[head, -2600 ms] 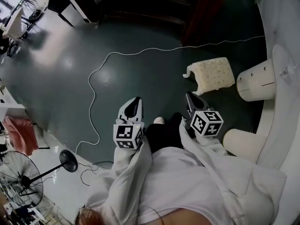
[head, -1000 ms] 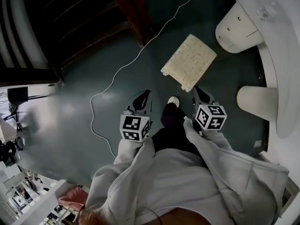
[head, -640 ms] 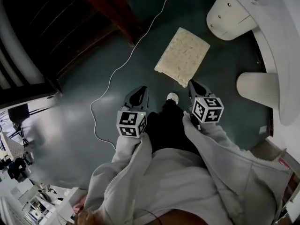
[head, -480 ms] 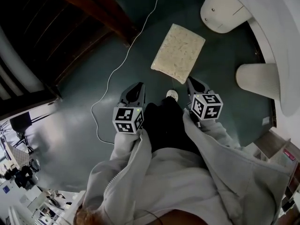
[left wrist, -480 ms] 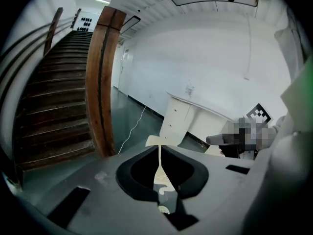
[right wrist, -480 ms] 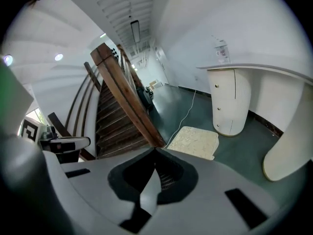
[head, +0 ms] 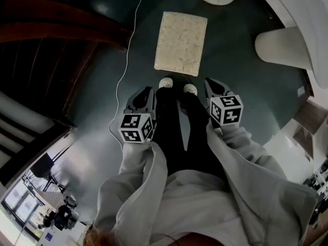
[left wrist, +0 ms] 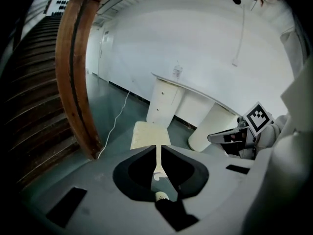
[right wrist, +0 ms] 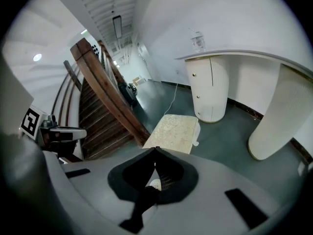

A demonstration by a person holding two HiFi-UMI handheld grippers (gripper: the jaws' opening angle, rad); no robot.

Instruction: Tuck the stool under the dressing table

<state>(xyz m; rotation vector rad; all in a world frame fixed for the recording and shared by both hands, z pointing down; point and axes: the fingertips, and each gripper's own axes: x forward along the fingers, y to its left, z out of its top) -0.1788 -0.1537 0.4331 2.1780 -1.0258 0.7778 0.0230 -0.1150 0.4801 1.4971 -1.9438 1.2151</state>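
The stool [head: 181, 41] has a cream cushioned top and stands on the dark floor just beyond my feet; it also shows as the stool [left wrist: 150, 134] and the stool [right wrist: 174, 131] in the gripper views. The white dressing table [head: 300, 14] with rounded pedestals [head: 283, 47] lies to the stool's right. My left gripper [head: 145, 92] is shut and holds nothing, short of the stool's near left corner. At the near right corner my right gripper [head: 211, 84] is shut and empty too. Neither touches the stool.
A white cable [head: 128, 55] runs along the floor left of the stool. A dark wooden staircase with a brown rail [head: 61, 32] fills the left side. The person's two white shoe tips [head: 165, 82] stand close to the stool's near edge.
The person has turned and stepped up to the stool, which now lies straight ahead of the feet. Both grippers have sunk and tipped downward, staying shut.
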